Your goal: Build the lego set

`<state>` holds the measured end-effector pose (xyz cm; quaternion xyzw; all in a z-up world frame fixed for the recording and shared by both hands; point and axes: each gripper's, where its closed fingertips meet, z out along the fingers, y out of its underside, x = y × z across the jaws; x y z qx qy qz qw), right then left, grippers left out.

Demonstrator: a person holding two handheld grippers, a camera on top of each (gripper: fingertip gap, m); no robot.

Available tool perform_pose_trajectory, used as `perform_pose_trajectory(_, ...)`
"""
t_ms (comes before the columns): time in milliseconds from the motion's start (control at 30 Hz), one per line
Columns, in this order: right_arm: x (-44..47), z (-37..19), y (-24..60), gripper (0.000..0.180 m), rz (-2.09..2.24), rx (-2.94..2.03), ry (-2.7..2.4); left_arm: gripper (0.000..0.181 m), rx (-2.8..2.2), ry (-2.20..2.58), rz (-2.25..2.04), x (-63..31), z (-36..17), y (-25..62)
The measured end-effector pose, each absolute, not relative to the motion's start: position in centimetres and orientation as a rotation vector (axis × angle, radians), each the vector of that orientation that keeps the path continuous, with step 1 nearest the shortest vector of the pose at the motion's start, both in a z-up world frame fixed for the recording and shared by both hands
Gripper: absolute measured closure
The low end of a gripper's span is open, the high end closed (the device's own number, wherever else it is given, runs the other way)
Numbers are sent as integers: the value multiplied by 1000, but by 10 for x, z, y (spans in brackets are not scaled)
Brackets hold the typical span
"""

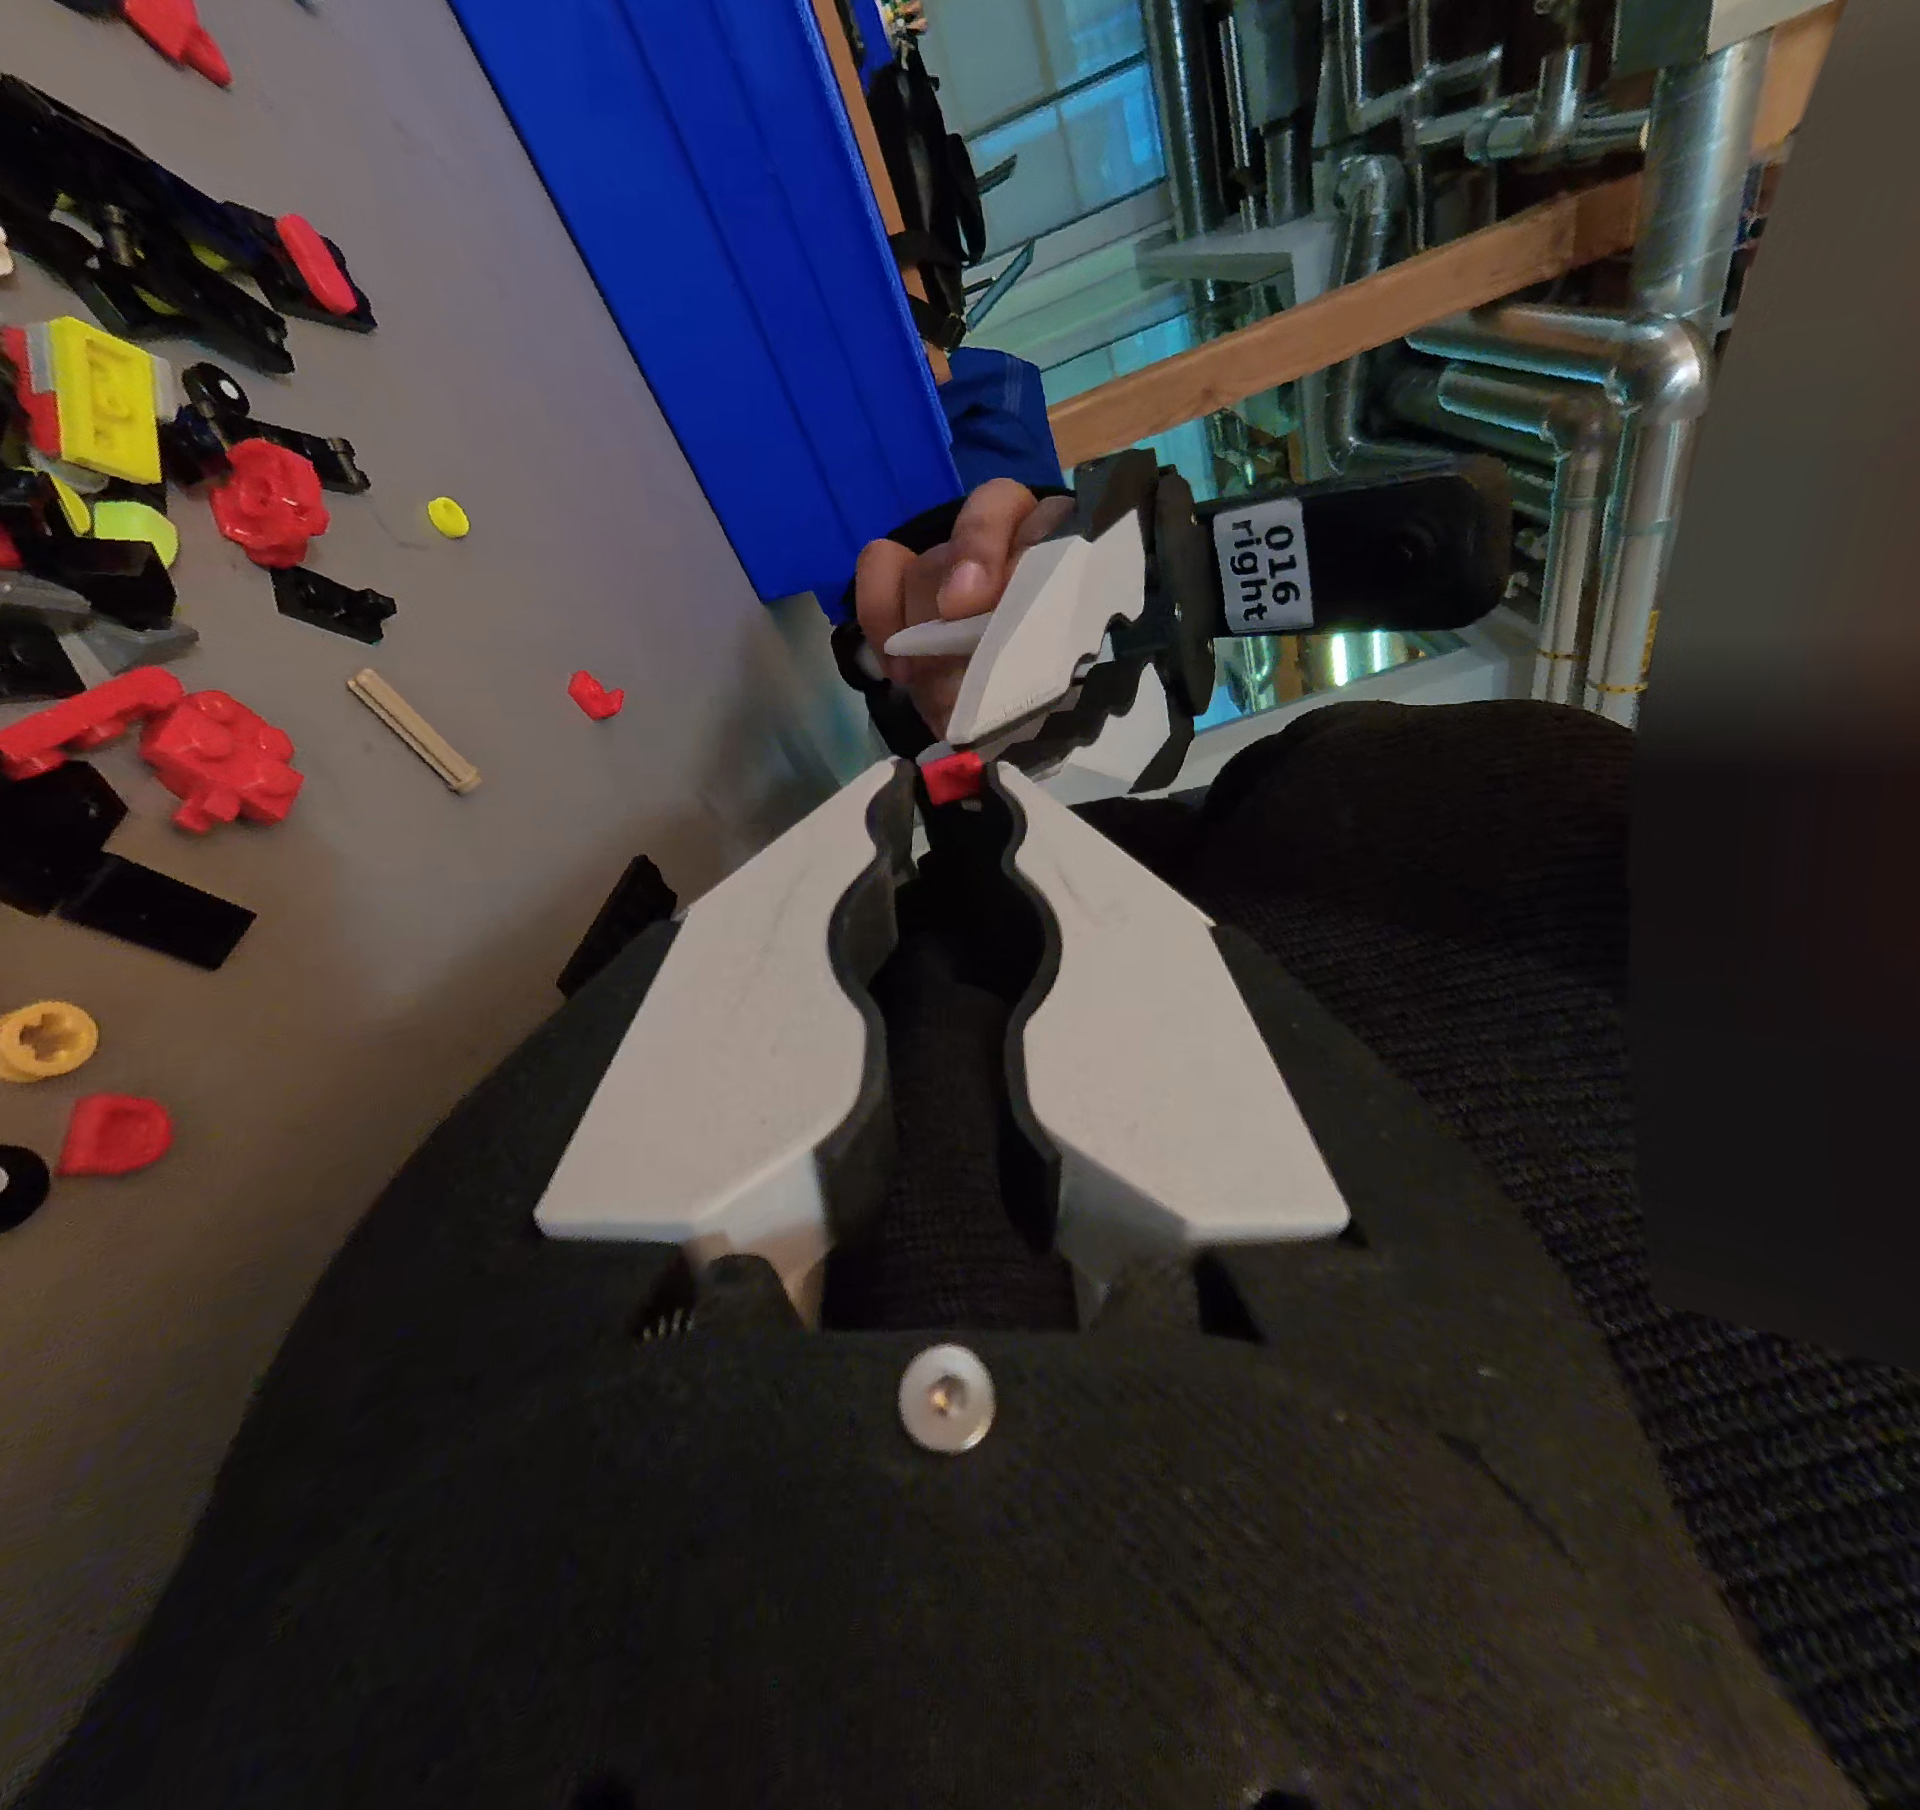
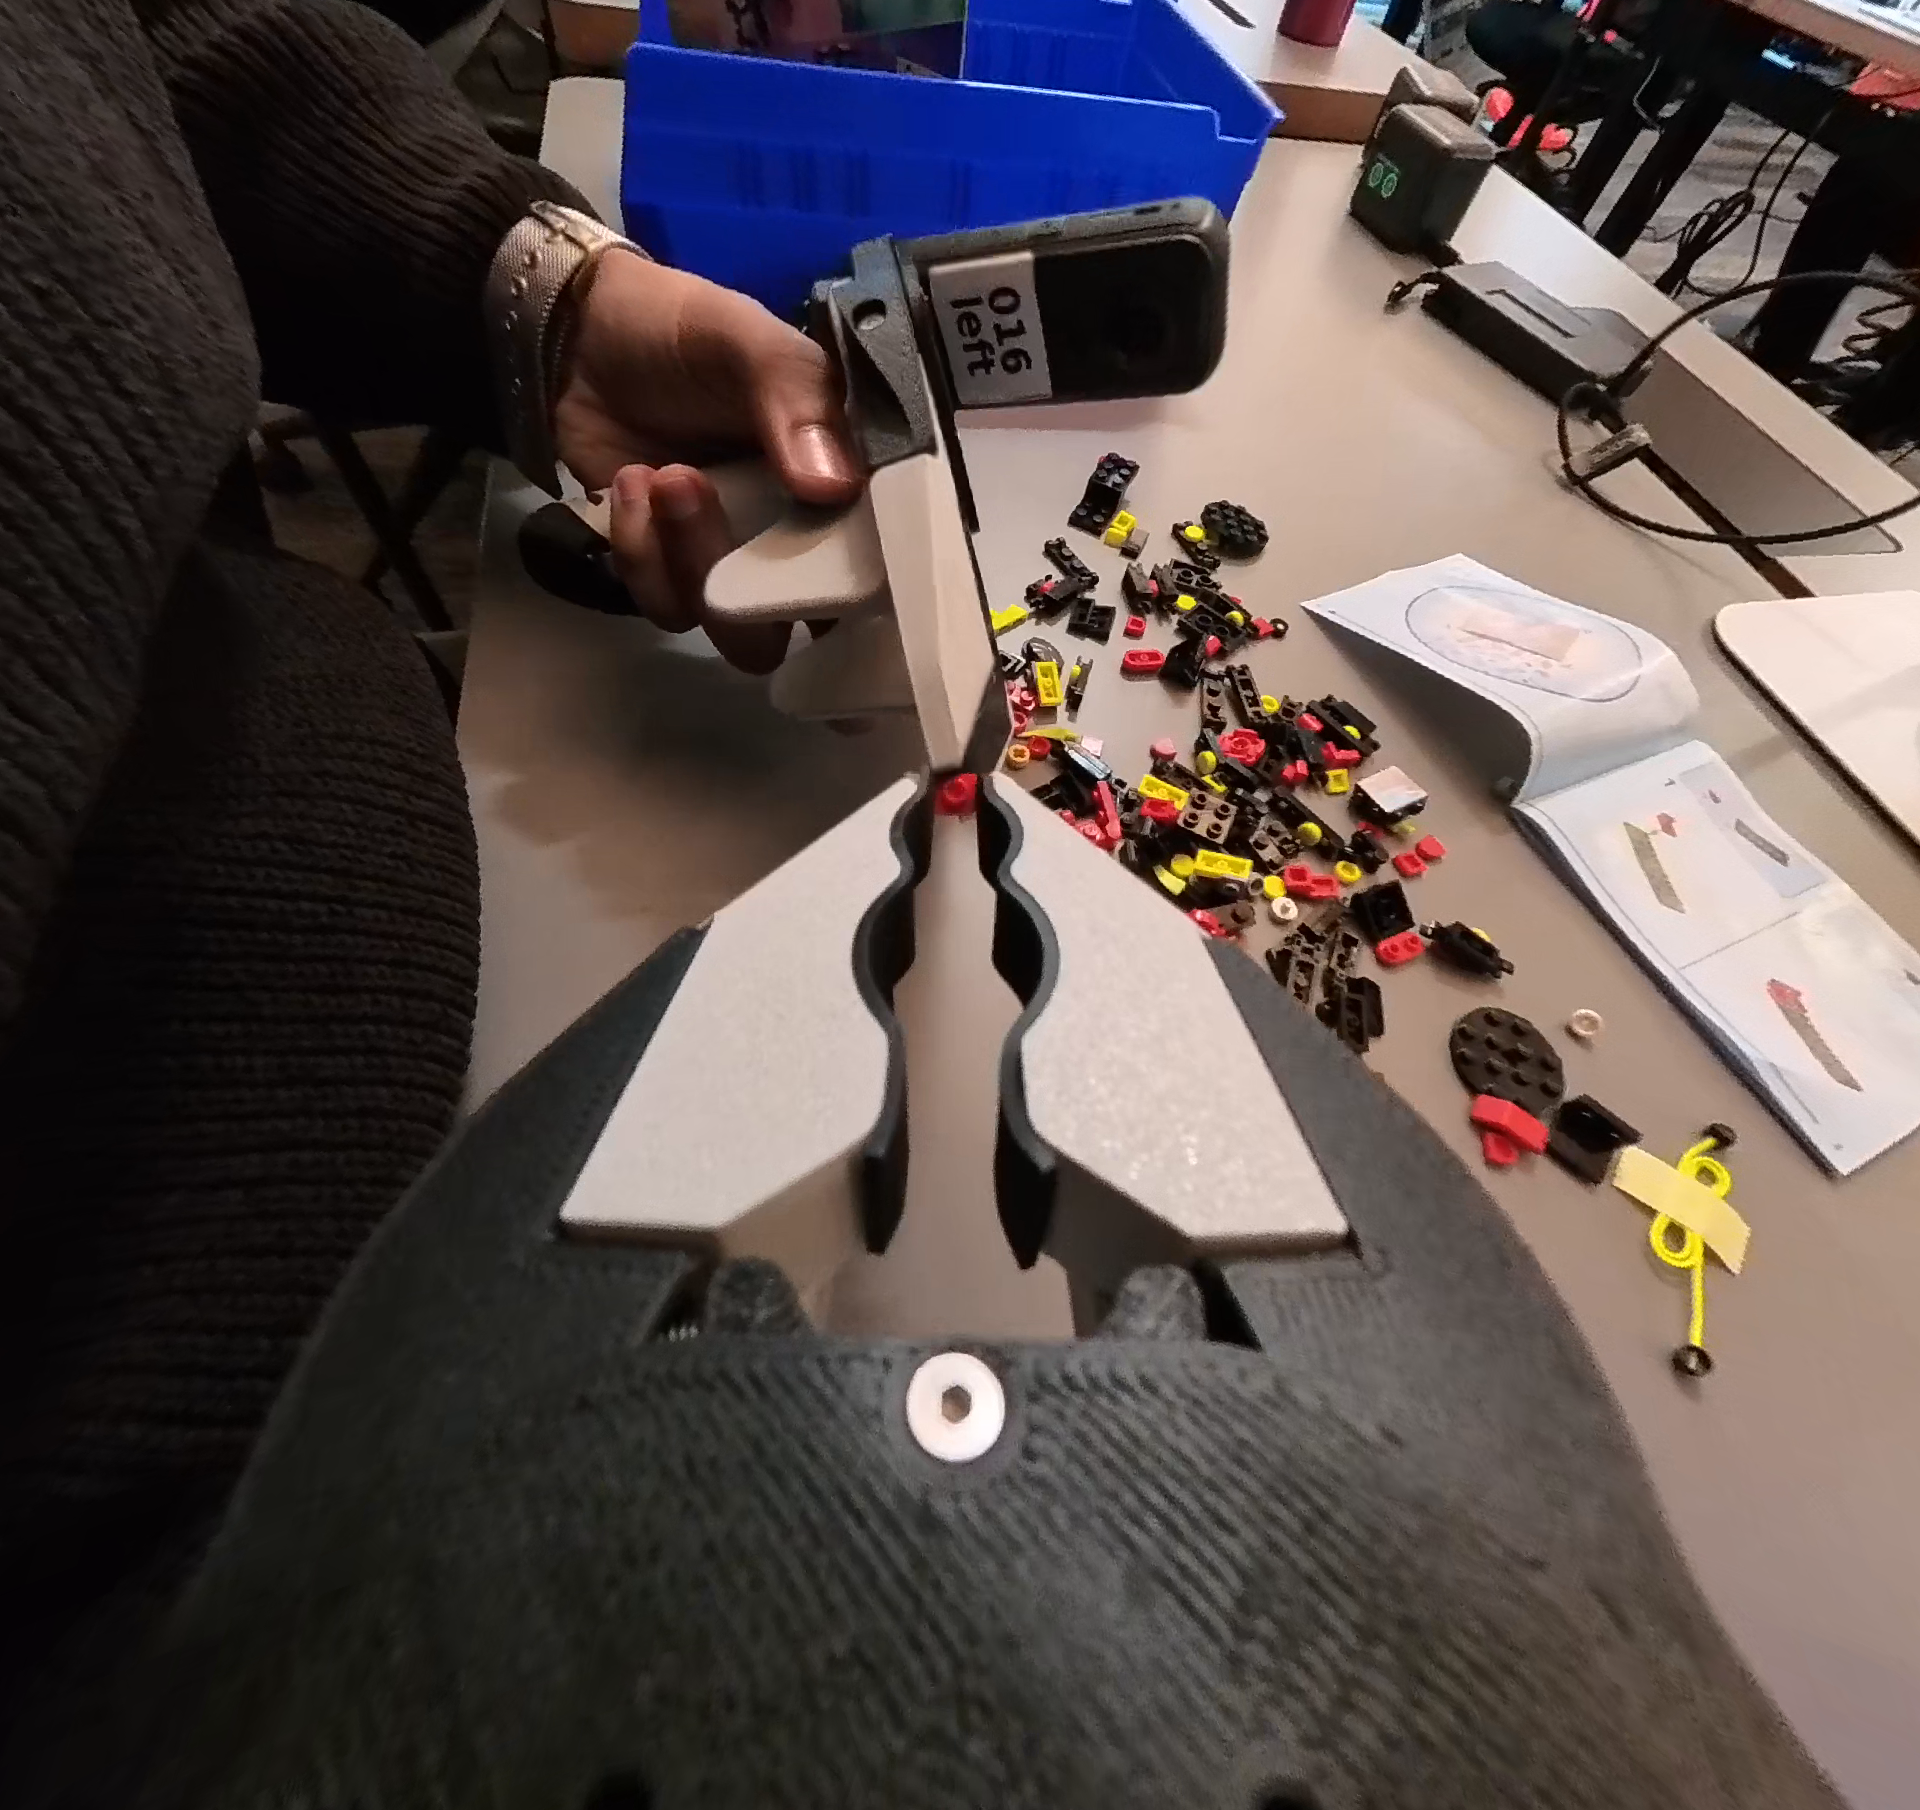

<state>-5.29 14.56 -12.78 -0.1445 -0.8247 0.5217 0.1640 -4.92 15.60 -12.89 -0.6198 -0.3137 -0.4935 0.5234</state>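
A small red lego piece (image 1: 951, 781) is pinched between the tips of both grippers, held in the air above the table's near edge. My left gripper (image 1: 951, 771) is shut on it; in the right wrist view it (image 2: 961, 758) comes down from above. My right gripper (image 2: 956, 796) is shut on the same red piece (image 2: 956, 792); in the left wrist view it (image 1: 961, 747) meets my left tips from the far side. I cannot tell whether it is one piece or two pressed together. A hand holds each gripper.
A pile of loose red, black and yellow lego pieces (image 2: 1226, 804) lies on the grey table (image 2: 1351, 430), also in the left wrist view (image 1: 135, 472). An open instruction booklet (image 2: 1662, 825) lies right of it. A blue bin (image 2: 935, 150) stands behind. A yellow string with tape (image 2: 1683, 1230) lies near right. The grippers are tip to tip, or close to it.
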Motion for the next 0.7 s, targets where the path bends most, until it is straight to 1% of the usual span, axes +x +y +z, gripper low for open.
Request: perform_pose_trajectory(700, -54, -130, 144, 173, 1480, -408, -2343, 172, -1448, -784, -1233, -51, -129, 155)
